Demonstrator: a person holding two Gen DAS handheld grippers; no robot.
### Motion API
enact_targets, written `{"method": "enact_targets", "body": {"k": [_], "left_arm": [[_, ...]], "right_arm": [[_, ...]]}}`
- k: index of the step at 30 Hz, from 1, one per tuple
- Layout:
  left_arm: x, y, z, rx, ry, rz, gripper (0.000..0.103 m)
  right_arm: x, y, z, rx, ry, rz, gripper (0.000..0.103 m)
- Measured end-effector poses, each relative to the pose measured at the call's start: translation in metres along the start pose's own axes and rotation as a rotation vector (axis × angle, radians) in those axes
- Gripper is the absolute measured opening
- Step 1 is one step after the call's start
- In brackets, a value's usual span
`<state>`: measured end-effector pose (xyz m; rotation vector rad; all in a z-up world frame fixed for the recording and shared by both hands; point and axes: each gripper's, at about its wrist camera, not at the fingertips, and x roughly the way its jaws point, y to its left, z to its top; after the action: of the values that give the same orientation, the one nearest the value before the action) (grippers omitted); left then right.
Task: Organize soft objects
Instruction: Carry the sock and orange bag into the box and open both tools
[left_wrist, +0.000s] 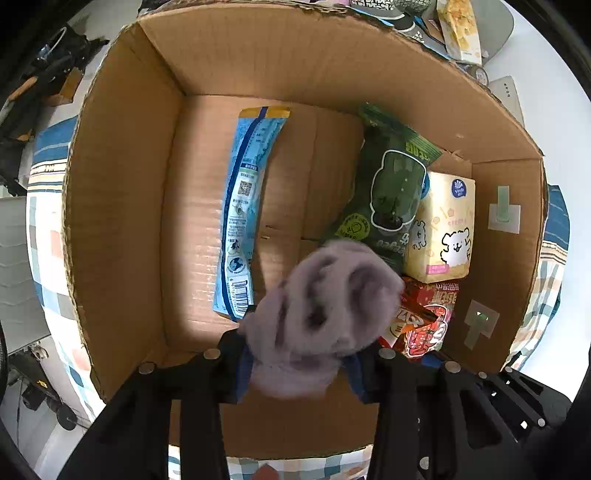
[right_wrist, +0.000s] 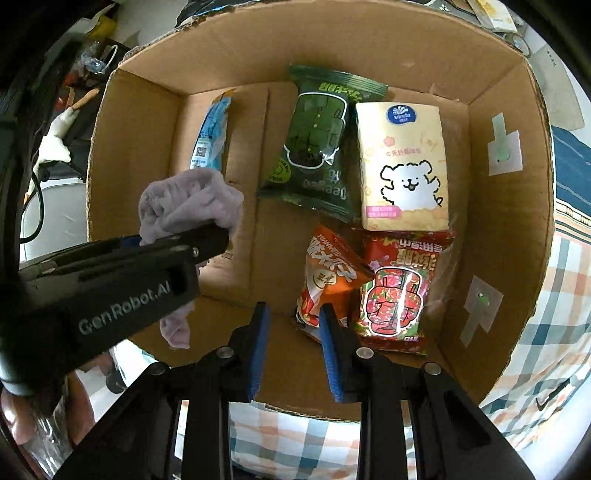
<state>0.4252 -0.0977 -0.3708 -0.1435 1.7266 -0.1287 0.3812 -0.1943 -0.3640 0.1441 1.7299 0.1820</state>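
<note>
Left gripper (left_wrist: 299, 363) clamps a crumpled lilac fleecy cloth (left_wrist: 325, 314) over the brown cardboard box (left_wrist: 122, 184); right gripper (right_wrist: 293, 349) hangs empty at six o'clock, jaws parted.

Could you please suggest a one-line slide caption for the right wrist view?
Left gripper holds a purple cloth over a cardboard box of snack packets; right gripper open.

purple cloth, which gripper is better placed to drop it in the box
Left. The left gripper is already shut on the purple cloth, holding it above the cardboard box's bare floor beside the blue packet. The right gripper is open and empty, near the orange snack bag.
</note>
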Motion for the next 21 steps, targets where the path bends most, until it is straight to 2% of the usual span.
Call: {"method": "enact_targets", "body": {"k": [1,5,8,12,14,15,17,19,21], "left_arm": [[0.000,-0.001,-0.001,0.004,0.003,0.005,0.050],[-0.010,-0.006,-0.004,0.013,-0.032,0.011,0.052],[-0.017,-0.006,-0.009,0.017,-0.056,0.022,0.066],[-0.026,-0.003,-0.020,0.016,-0.083,0.027,0.067],[-0.030,-0.001,-0.022,0.018,-0.101,0.034,0.078],[-0.033,-0.001,-0.027,0.023,-0.121,0.044,0.087],[-0.040,0.003,-0.032,0.026,-0.152,0.066,0.089],[-0.046,0.006,-0.040,0.032,-0.183,0.093,0.097],[-0.054,0.008,-0.048,0.027,-0.226,0.100,0.099]], "right_arm": [[0.001,0.000,0.000,-0.003,0.001,-0.003,0.030],[0.001,-0.001,0.004,0.000,0.004,-0.014,0.032],[-0.001,-0.005,0.003,0.009,-0.003,-0.023,0.033],[-0.006,-0.009,0.000,0.019,-0.009,-0.029,0.034],[-0.010,-0.009,-0.002,0.025,-0.016,-0.029,0.034],[-0.013,-0.009,-0.003,0.029,-0.019,-0.028,0.034],[-0.016,-0.009,-0.007,0.031,-0.030,-0.036,0.034],[-0.020,-0.010,-0.010,0.034,-0.044,-0.040,0.040],[-0.025,-0.011,-0.013,0.038,-0.068,-0.055,0.060]]}}
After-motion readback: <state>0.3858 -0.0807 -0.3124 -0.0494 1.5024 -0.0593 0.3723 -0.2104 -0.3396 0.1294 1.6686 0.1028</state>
